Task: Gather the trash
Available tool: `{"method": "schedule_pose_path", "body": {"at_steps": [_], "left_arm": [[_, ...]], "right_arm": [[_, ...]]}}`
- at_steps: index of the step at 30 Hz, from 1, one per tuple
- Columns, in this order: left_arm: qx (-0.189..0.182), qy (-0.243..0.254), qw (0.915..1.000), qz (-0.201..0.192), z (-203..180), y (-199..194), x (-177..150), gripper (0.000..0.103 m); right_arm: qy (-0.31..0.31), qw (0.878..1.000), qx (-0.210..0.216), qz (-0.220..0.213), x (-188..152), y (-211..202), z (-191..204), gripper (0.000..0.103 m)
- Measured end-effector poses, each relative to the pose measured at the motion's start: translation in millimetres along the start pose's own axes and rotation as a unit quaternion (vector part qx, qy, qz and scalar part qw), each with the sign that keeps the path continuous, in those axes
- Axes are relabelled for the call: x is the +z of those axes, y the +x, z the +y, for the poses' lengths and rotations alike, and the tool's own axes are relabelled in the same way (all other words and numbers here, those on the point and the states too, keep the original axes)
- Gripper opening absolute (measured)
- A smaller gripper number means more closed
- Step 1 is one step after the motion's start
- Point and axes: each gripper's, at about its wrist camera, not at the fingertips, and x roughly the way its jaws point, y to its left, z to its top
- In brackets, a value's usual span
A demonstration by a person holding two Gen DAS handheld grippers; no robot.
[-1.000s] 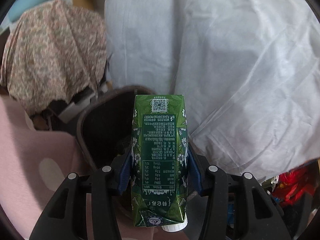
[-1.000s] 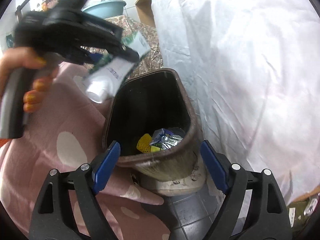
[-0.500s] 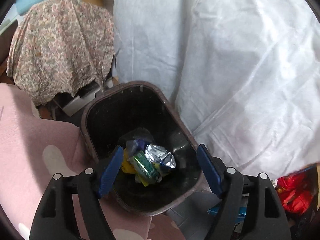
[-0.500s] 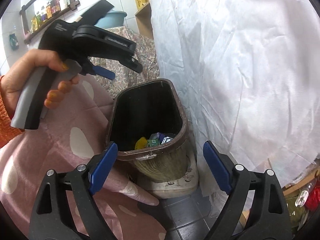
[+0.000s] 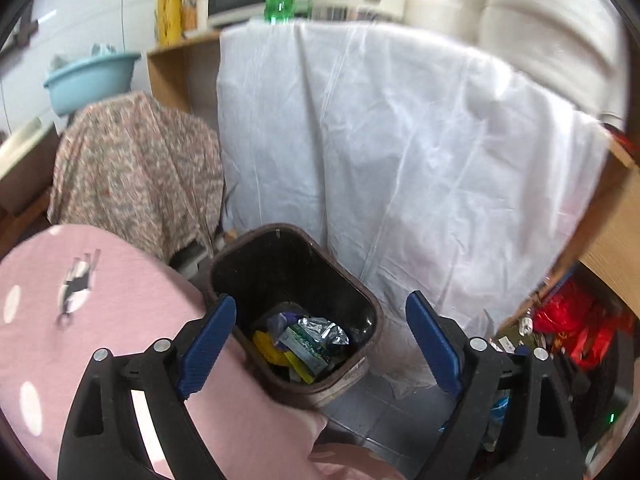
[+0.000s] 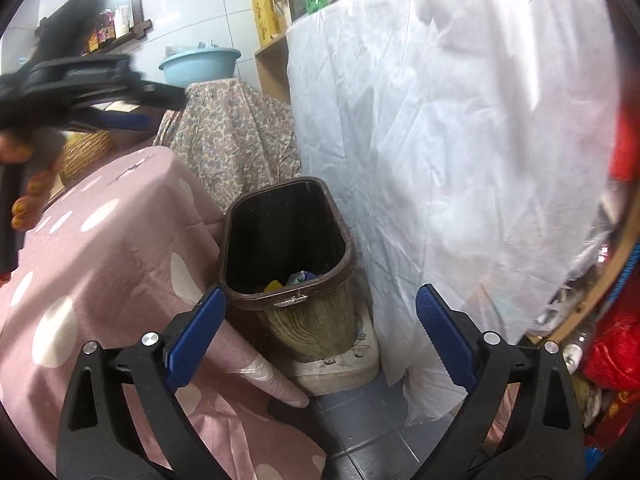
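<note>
Soft daylight fills the room, glaring off the white sheet (image 6: pixel 460 140). Motion blur smears the left gripper (image 6: pixel 120 108); fisheye edges bend and darken.

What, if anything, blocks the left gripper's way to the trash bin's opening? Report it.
Nothing visible does. The left gripper, jaws opening with nothing between them, looks straight down into the trash bin, whose mouth has no lid. The pink spotted cloth only borders its left rim.

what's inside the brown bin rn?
Brown bin holds a green carton, a silver foil wrapper and yellow scraps. Anything beneath that pile is covered.
</note>
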Motion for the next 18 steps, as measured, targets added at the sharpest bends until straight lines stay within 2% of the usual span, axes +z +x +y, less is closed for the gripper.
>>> {"method": "schedule_pose_path", "body": {"at_steps": [4, 6, 11, 15, 18], "left_arm": [[0.005, 0.013, 0.9988, -0.046, 5.4, -51.0, -21.8, 0.097], [0.014, 0.018, 0.9967, -0.078, 8.5, -80.2, -37.8, 0.098], [0.071, 0.014, 0.9848, -0.158, 14.6, -149.3, -93.4, 0.098], [0.116, 0.015, 0.9756, -0.185, 11.8, -186.3, -136.2, 0.098], [0.143, 0.002, 0.9693, -0.2, 11.7, -212.4, -166.8, 0.098]], "right_arm": [[0.0, 1.0, -0.001, -0.015, -1.8, -29.4, 13.4, 0.097], [-0.005, 1.0, 0.002, -0.026, -2.2, -44.3, 22.8, 0.097], [-0.005, 0.997, 0.028, -0.068, -4.4, -86.5, 53.6, 0.097], [-0.019, 0.994, 0.042, -0.097, -10.2, -115.4, 91.6, 0.097], [-0.027, 0.99, 0.068, -0.12, -18.6, -138.8, 116.9, 0.097]]}}
